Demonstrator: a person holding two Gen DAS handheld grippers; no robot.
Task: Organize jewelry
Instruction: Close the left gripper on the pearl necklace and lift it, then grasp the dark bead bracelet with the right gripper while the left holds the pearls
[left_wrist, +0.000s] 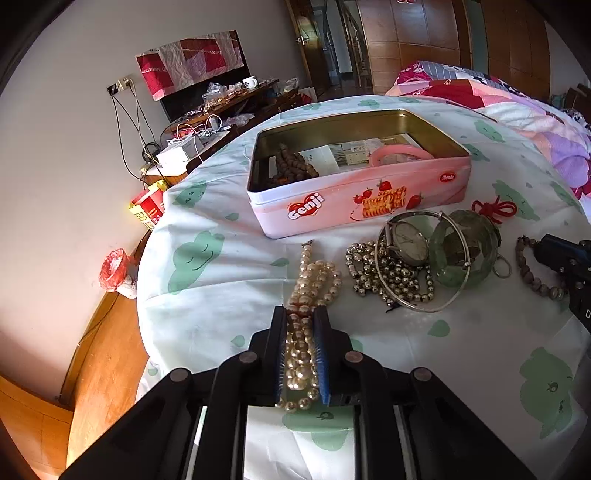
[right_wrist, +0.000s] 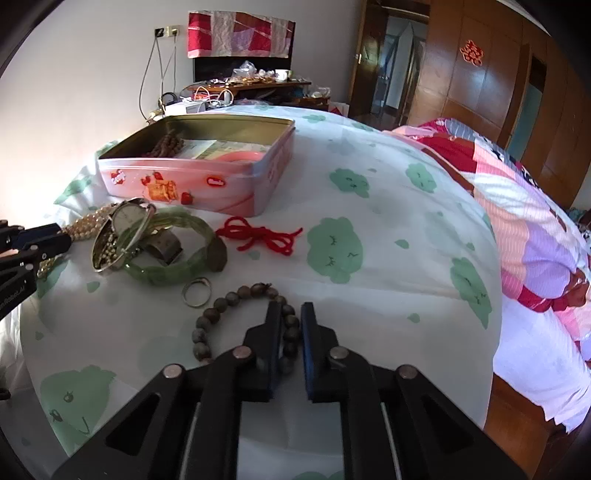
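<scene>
Both grippers clamped on jewelry beside the open tin

The left gripper (left_wrist: 302, 314) pinches the pearl necklace (left_wrist: 314, 280); the right gripper (right_wrist: 291, 314) pinches the brown bead bracelet (right_wrist: 236, 295). Watch (left_wrist: 408, 238), green bangle (left_wrist: 461, 254) and ring (right_wrist: 197, 291) crowd between them before the pink tin (left_wrist: 354, 199).

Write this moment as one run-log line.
left hand-held gripper: shut on pearl necklace | right hand-held gripper: shut on brown bead bracelet | tin: open
</scene>
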